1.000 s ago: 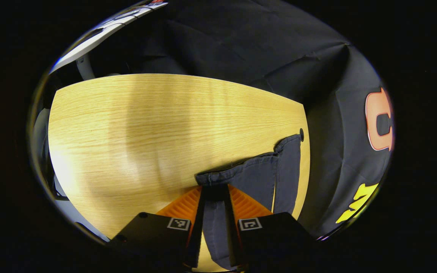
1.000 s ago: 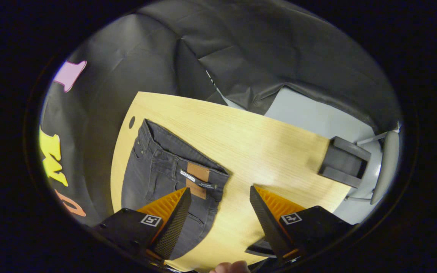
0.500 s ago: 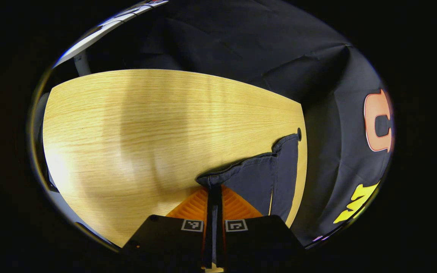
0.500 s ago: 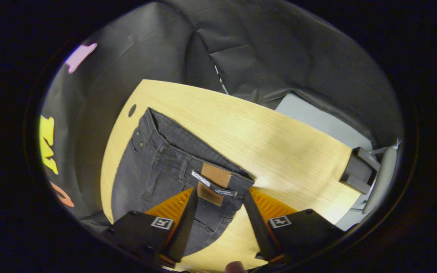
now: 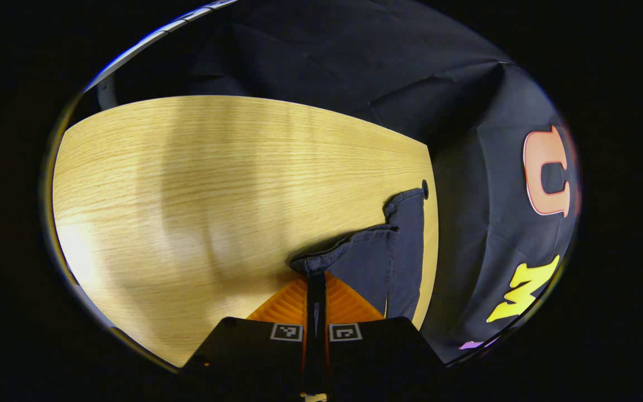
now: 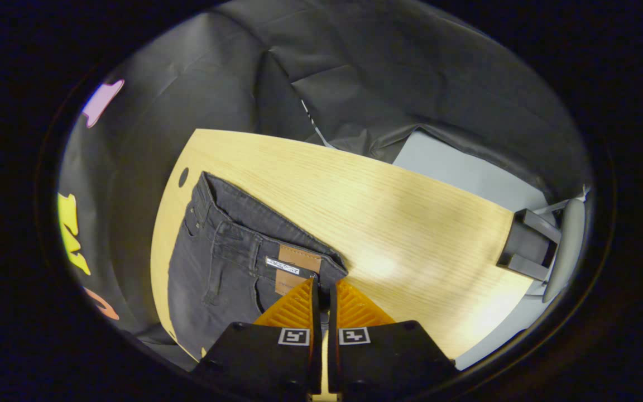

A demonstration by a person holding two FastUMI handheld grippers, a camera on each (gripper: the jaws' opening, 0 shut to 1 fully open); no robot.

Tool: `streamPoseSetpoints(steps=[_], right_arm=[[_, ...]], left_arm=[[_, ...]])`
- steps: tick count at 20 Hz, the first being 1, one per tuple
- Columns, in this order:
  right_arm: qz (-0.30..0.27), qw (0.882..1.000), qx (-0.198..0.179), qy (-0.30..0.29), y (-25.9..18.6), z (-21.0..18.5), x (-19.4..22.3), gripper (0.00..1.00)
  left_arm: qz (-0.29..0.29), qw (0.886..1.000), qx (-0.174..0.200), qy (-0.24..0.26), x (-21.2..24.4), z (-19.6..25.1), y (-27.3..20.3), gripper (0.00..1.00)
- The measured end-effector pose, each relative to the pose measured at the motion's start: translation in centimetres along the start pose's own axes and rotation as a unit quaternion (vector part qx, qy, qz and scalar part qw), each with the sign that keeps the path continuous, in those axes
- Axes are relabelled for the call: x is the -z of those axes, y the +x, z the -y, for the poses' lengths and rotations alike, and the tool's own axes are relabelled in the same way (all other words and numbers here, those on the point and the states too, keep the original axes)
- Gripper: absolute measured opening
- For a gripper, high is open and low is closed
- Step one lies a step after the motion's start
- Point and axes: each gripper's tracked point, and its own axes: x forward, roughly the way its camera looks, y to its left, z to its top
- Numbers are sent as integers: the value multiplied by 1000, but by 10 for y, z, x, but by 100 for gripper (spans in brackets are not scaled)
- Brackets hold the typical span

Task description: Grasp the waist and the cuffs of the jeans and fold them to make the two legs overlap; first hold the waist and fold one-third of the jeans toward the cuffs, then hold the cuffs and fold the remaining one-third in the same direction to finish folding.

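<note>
A: Well, the dark grey denim jeans (image 6: pixel 226 251) lie flat on the pale wood-grain table (image 6: pixel 411 223), along the edge nearest the black cloth wall, with the waistband reaching almost to the small round hole (image 6: pixel 183 177) in the table's corner.

B: And which end does each gripper have?

A: In the right gripper view, the right gripper (image 6: pixel 322 290) has its fingers pressed together on the waistband corner, just beside the tan leather patch (image 6: pixel 298 262). In the left gripper view, the left gripper (image 5: pixel 316 282) has its fingers clamped on a cuff hem (image 5: pixel 321 259), which bunches up a little off the table right at the fingertips.

B: So which step is this?

A: I judge it to be the very first one: waist and cuff are both gripped, but the legs don't overlap yet. In the left gripper view the second leg (image 5: pixel 413 245) lies beside the gripped one, on the side towards the hole.

B: What does the next move call for?

A: Probably lifting both ends together and carrying the gripped edge over towards the hole side, keeping the cloth taut so the leg lands square on its partner.

B: How are the grippers held?

A: Both come in low, fingers pointing along the table. Beyond the jeans, a dark grey block (image 6: pixel 525 251) sits at the table's far edge.
</note>
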Motion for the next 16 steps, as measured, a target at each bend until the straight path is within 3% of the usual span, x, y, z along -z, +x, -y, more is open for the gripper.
streamPoseSetpoints(steps=[5, 14, 16], right_arm=[[2, 997, -54, 51, -23, -15, -3, 2], [0, 991, -122, 47, -74, -60, -3, 2], [-8, 988, -140, 69, -86, -76, -5, 2]], left_arm=[[24, 999, 5, -41, -2, 20, -17, 3], [52, 997, 15, -55, 3, 40, -73, 4], [55, 995, 21, -86, 5, 52, -79, 4]])
